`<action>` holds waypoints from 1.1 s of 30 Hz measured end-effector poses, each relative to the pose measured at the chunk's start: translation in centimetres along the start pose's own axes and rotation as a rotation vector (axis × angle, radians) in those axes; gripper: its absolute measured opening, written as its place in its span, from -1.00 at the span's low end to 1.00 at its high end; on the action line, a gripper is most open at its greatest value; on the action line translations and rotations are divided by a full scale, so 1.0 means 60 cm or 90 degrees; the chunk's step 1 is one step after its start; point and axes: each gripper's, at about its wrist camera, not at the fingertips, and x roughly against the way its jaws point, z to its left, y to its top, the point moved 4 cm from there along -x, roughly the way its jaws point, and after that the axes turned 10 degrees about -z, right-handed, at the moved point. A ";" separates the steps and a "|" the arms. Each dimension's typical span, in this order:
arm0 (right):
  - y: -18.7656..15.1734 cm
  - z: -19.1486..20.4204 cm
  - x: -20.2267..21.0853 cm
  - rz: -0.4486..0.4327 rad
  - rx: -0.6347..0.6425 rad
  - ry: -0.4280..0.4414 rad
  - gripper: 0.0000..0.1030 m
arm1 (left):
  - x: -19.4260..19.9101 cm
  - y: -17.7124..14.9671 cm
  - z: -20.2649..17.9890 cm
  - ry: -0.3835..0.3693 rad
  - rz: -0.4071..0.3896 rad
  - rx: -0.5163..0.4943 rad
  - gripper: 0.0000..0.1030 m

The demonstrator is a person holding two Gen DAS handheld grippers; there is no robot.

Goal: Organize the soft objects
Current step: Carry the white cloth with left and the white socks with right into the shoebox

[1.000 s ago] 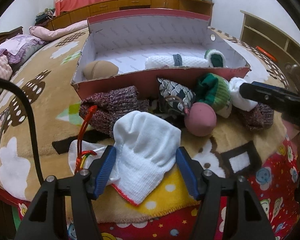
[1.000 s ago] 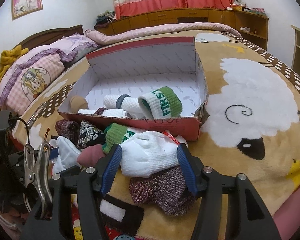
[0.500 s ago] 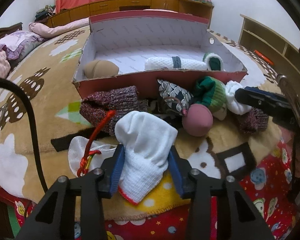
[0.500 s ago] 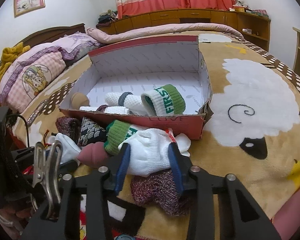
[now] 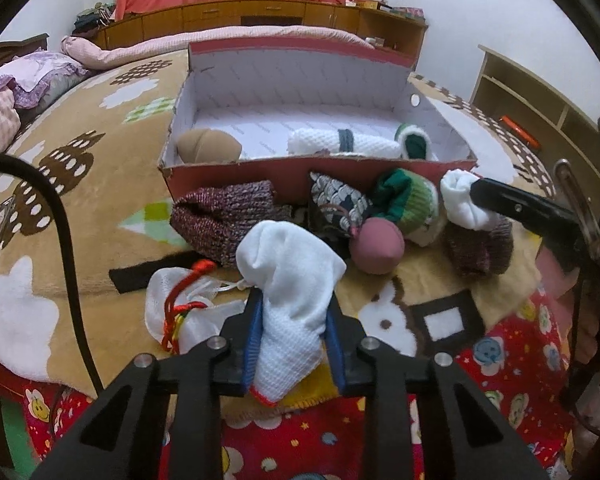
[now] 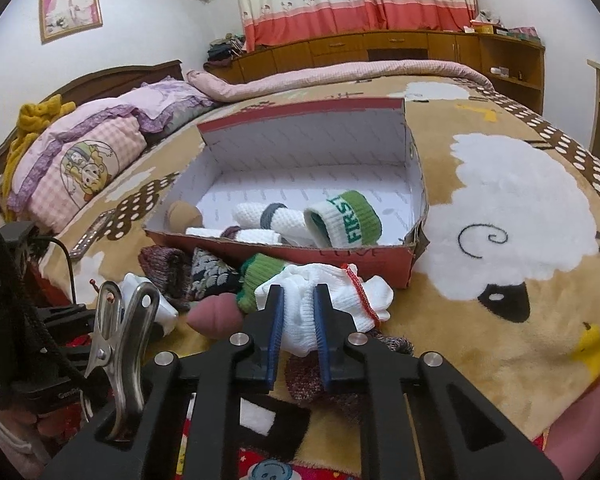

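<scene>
Left gripper (image 5: 294, 320) clamped on white sock (image 5: 290, 280), just before the pile. Right gripper (image 6: 298, 320) pinched on white glove (image 6: 324, 296), over maroon sock (image 6: 320, 376), near box (image 6: 364, 260).

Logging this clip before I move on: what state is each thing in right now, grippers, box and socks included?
left gripper: shut on a white sock
right gripper: shut on a white glove
shoe box: open, lid standing upright behind it
green-striped sock: rolled, inside the box
tan sock ball: balled, inside the box
pink sock ball: balled, on the blanket outside the box
maroon knit sock: folded, on the blanket outside the box
</scene>
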 end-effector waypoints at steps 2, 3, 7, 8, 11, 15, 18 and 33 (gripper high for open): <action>0.003 0.003 0.005 -0.006 0.002 0.002 -0.69 | 0.008 0.002 -0.001 -0.004 -0.005 0.003 -0.43; 0.005 0.004 0.008 -0.008 0.003 0.003 -0.69 | 0.011 0.003 -0.001 -0.007 -0.008 0.006 -0.43; 0.009 0.008 0.019 -0.017 0.005 0.007 -0.69 | 0.024 0.008 -0.001 -0.014 -0.016 0.015 -0.43; 0.010 0.009 0.021 -0.018 0.005 0.008 -0.69 | 0.026 0.009 -0.002 -0.014 -0.018 0.014 -0.43; 0.013 0.011 0.026 -0.022 0.006 0.010 -0.69 | 0.036 0.012 -0.005 -0.015 -0.027 0.012 -0.43; 0.017 0.013 0.030 -0.027 0.003 0.014 -0.69 | 0.044 0.021 -0.009 -0.020 -0.036 0.013 -0.43; 0.020 0.012 0.033 -0.029 0.003 0.016 -0.69 | 0.047 0.029 -0.009 -0.025 -0.041 0.019 -0.43; 0.048 0.019 0.038 -0.045 0.008 0.036 -0.69 | 0.065 0.092 -0.006 -0.036 -0.082 0.031 -0.43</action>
